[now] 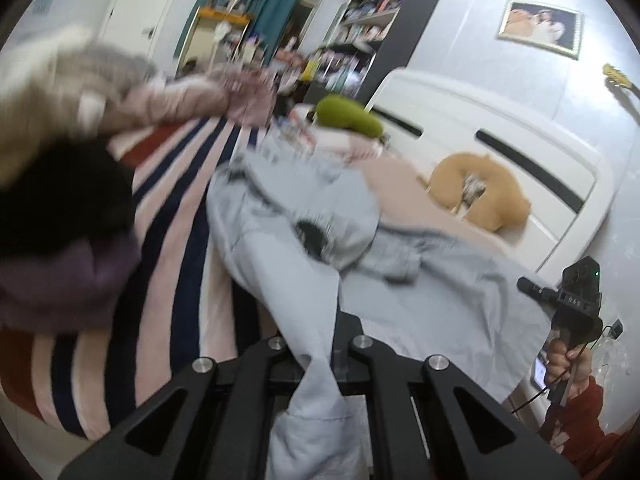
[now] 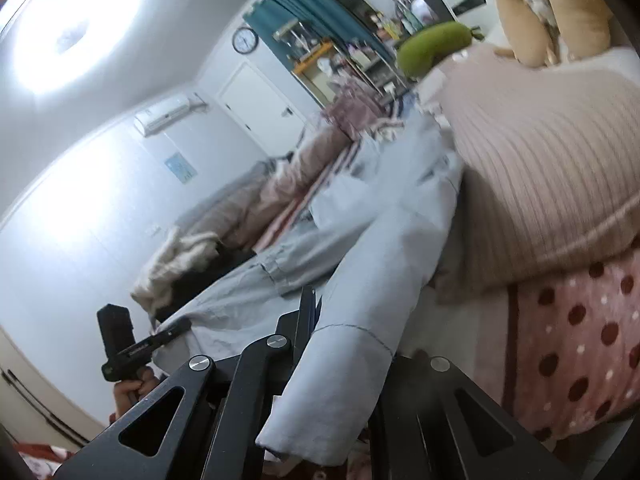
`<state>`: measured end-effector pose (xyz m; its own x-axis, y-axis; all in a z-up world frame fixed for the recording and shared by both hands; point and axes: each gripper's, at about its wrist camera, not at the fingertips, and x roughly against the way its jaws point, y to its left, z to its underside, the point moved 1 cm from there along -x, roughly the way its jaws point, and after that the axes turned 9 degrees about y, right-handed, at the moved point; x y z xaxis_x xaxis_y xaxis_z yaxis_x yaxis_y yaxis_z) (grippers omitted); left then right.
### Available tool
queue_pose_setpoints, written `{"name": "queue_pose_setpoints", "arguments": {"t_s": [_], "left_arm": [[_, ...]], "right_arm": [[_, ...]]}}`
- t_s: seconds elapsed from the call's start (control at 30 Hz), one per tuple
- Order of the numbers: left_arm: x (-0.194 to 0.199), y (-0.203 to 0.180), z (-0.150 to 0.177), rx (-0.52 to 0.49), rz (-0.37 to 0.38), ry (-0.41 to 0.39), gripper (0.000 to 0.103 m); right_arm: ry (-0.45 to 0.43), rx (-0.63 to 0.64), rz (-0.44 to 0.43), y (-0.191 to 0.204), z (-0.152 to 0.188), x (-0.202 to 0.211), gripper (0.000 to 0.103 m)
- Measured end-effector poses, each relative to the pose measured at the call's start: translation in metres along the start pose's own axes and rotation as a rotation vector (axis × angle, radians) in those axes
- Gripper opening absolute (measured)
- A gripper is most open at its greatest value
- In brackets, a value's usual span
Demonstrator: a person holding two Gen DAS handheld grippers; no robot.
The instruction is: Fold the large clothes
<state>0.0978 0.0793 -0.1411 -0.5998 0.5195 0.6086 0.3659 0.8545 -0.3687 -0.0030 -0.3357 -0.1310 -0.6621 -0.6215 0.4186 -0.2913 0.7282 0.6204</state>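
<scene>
You pinch the blue top point(image 1: 304, 248) w/ L gripper point(image 1: 316, 364) & R gripper point(image 2: 340, 364), lifting ends off the bed point(image 1: 172, 208) so it hangs flat.

Both grippers are built of matte black linkage bars joined by round silver screws. On the right gripper point(image 1: 532, 290), white digits and a green light are seen; a thin black cable hangs below. The right hand point(image 1: 568, 364) shows bare skin above a red sleeve point(image 1: 580, 432).

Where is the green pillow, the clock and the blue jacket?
green pillow point(image 1: 348, 118), left wrist view, middle of its side.
clock point(image 2: 245, 40), right wrist view, on its face.
blue jacket point(image 1: 288, 280), left wrist view, on the sleeve running toward the gripper.
</scene>
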Motion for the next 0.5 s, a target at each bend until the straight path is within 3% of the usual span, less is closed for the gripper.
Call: {"name": "queue_pose_setpoints", "arguments": {"t_s": [0.23, 0.5], "left_arm": [[0.049, -0.025, -0.017, -0.068, -0.033, -0.088, 0.002], [0.111, -0.052, -0.015, -0.113, -0.024, -0.177, 0.002]], "right_arm": [[-0.082, 0.094, -0.010, 0.046, -0.007, 0.040, 0.000], [-0.086, 0.192, 0.013, 0.097, -0.003, 0.075, 0.000]]}}
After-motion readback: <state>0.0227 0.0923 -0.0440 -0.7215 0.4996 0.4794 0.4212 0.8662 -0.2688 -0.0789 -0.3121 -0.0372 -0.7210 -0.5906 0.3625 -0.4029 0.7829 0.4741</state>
